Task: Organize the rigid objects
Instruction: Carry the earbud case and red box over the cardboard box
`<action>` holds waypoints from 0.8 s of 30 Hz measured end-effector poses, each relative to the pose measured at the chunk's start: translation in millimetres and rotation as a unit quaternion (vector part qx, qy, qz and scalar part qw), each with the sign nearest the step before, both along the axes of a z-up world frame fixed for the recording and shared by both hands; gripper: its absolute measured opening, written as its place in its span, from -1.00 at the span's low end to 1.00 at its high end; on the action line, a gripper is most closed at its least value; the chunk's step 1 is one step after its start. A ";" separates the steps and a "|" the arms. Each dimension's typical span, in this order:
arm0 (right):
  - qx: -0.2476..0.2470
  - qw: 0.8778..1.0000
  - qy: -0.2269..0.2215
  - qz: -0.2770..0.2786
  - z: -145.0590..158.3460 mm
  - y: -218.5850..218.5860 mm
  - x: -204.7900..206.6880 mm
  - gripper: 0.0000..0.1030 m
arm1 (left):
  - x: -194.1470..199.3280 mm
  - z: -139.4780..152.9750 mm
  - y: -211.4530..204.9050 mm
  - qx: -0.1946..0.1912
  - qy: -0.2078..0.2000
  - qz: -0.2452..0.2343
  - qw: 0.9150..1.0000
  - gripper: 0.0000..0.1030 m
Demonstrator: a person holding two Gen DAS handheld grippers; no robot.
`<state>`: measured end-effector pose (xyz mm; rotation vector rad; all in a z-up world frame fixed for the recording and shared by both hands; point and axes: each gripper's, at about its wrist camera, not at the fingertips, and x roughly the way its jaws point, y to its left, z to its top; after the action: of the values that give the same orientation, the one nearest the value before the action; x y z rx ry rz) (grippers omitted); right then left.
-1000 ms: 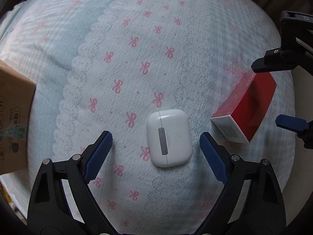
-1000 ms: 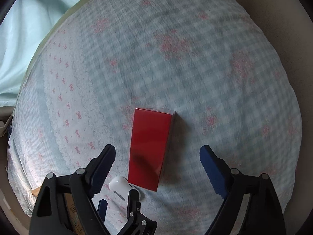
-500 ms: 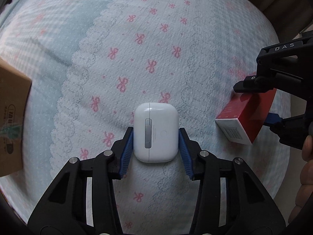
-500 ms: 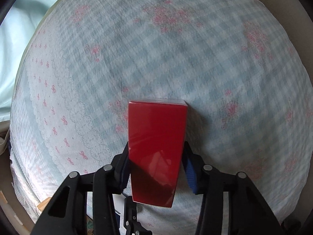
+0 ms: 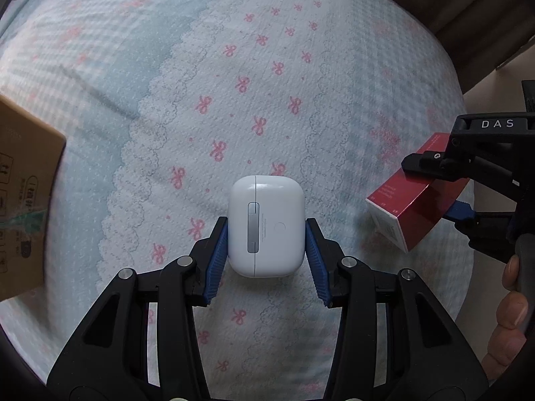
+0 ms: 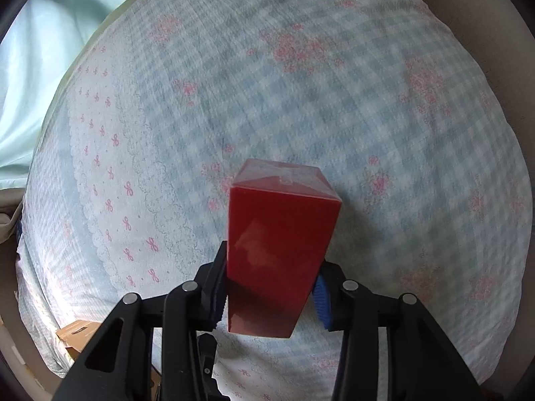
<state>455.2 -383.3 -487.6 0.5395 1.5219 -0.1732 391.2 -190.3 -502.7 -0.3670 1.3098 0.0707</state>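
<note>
So the biggest thing here is the bed [image 5: 254, 77], covered in a pale blue and white checked sheet with little pink bows and a lacy scalloped band running down it. In the right wrist view a light mint curtain or cloth [image 6: 43, 60] hangs past the bed's far left corner.

Next down in size, a brown cardboard box [image 5: 23, 207] sits at the left edge of the bed, printed symbols on its side, only partly in frame. A corner of it pokes out at the lower left of the right wrist view too [image 6: 77, 337].

Then the red box [image 6: 277, 250], glossy with a clear wrap and a white end panel [image 5: 388, 225]. The right hand-held gripper [image 6: 271, 294] is clamped on it, blue pads pressing both long sides, and the box looks lifted off the sheet near the bed's right edge, tilted. The person's fingers [image 5: 511, 317] show at the right rim of the left wrist view.

Smallest is the white earbud charging case [image 5: 266, 225], hinge side up, around the middle of the bed. The left hand-held gripper [image 5: 266, 254] is closed on it, pads touching its left and right sides. Can't tell if it's off the sheet.
</note>
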 end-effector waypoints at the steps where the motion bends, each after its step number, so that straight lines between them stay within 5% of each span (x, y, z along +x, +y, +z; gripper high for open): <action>1: -0.002 1.000 -0.005 0.003 7.2 0.5 -2.7 -0.23 | -3.7 7.8 0.0 -0.001 -0.006 -0.002 1.000 -0.20; 15: -0.001 0.990 -0.122 0.069 171.4 24.8 -72.3 -0.23 | -48.3 157.6 20.5 0.000 -0.097 -0.038 0.995 -0.20; 24: 0.018 0.977 -0.177 0.116 261.7 76.4 -141.1 -0.23 | -103.9 252.2 91.0 0.015 -0.144 -0.024 0.989 -0.20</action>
<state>314.1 -306.9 -226.0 0.3924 1.2279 0.1272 287.3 -99.3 -250.4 -0.3070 1.0293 -0.0031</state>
